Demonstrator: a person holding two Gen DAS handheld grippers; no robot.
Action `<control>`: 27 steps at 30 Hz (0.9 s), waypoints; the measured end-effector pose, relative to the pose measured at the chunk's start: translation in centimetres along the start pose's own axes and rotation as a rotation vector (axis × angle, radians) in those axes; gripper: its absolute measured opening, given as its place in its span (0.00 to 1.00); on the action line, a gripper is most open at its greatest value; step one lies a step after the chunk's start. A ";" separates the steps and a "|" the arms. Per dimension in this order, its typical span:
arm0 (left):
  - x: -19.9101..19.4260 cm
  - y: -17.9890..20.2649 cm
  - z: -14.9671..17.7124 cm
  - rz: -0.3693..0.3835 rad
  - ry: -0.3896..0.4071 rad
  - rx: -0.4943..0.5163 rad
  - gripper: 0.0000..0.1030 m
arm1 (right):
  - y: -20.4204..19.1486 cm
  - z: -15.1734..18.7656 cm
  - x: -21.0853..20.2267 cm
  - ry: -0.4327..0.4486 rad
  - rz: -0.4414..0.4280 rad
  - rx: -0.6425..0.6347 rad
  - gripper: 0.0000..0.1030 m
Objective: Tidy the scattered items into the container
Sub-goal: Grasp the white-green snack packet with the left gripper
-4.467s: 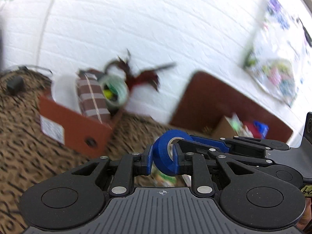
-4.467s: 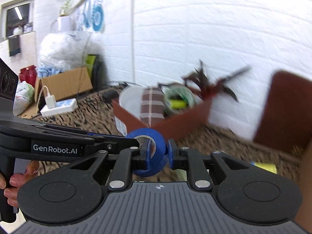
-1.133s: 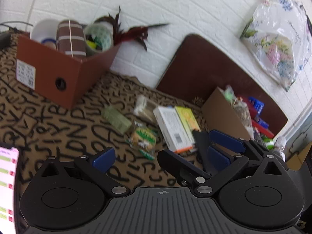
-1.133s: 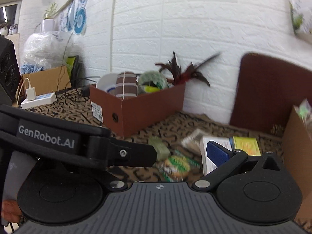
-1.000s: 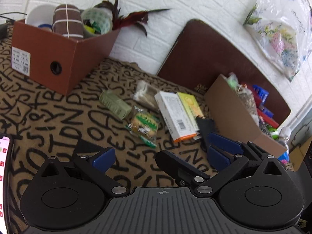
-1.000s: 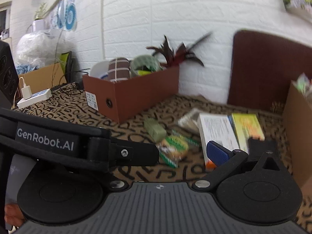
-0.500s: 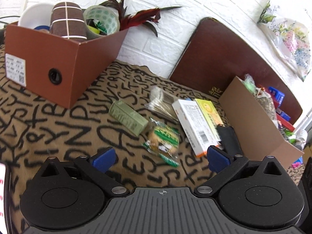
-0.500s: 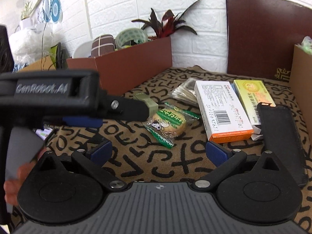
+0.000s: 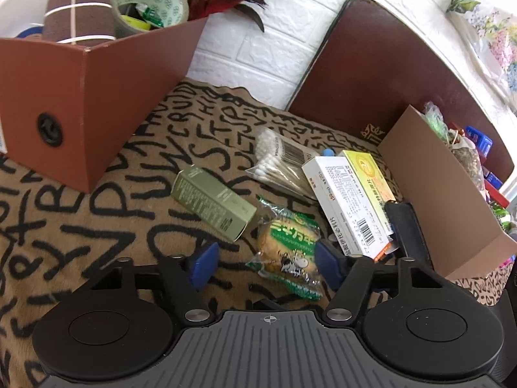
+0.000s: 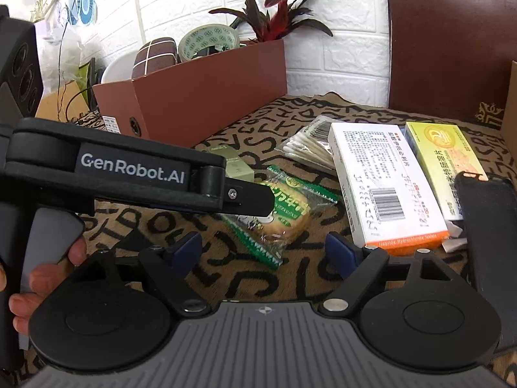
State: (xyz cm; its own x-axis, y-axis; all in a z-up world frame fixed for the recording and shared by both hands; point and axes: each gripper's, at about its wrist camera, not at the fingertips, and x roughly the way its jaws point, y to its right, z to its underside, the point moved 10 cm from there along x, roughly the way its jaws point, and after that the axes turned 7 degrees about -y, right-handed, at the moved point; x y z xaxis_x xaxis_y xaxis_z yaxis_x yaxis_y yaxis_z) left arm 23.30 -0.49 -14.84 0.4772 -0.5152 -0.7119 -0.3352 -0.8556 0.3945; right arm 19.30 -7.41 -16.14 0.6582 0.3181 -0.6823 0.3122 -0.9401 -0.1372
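A green-and-yellow snack packet (image 9: 287, 245) lies on the patterned cloth between my left gripper's (image 9: 266, 263) blue pads. The jaws are closing, and the pads are still off the packet. My right gripper (image 10: 261, 250) is also closing, with nothing between its fingers. The snack packet (image 10: 284, 213) lies just ahead of it, partly under the left gripper's body (image 10: 129, 171). Nearby lie a green carton (image 9: 213, 203), a bag of cotton swabs (image 9: 278, 161), a white medicine box (image 9: 349, 200), a yellow box (image 9: 368, 177) and a black case (image 9: 407, 226). The brown container box (image 9: 97, 97) stands at the back left.
The container holds a tape roll (image 9: 148, 0), a brown checked roll (image 9: 77, 9) and red feathers. A cardboard box (image 9: 436, 194) full of odds and ends stands to the right. A dark brown board (image 9: 371, 74) leans on the white brick wall. A hand (image 10: 48, 274) grips the left tool.
The blue tape roll that both grippers held is gone from them. Both grippers have come forward and down over the scattered items, and their jaws have narrowed, the left around the snack packet.
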 end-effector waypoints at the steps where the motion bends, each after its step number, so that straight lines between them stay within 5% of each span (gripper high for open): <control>1: 0.3 0.1 -0.1 0.004 -0.012 0.006 0.64 | 0.1 -0.1 0.1 0.000 -0.001 -0.001 0.82; 13: 1.3 1.0 -0.1 0.012 -0.045 0.046 0.45 | 0.5 -0.6 0.3 -0.004 -0.001 -0.029 0.60; 27: -2.9 1.6 5.2 0.029 -0.081 0.016 0.48 | -3.0 3.4 -3.6 -0.060 -0.047 -0.096 0.58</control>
State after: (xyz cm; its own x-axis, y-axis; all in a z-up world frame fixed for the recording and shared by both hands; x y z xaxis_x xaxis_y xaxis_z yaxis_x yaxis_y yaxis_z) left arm 17.12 -0.05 -15.17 0.4001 -0.5336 -0.7451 -0.3616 -0.8390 0.4067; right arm 13.67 -6.20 -15.69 0.5999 0.3507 -0.7191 0.4075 -0.9074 -0.1027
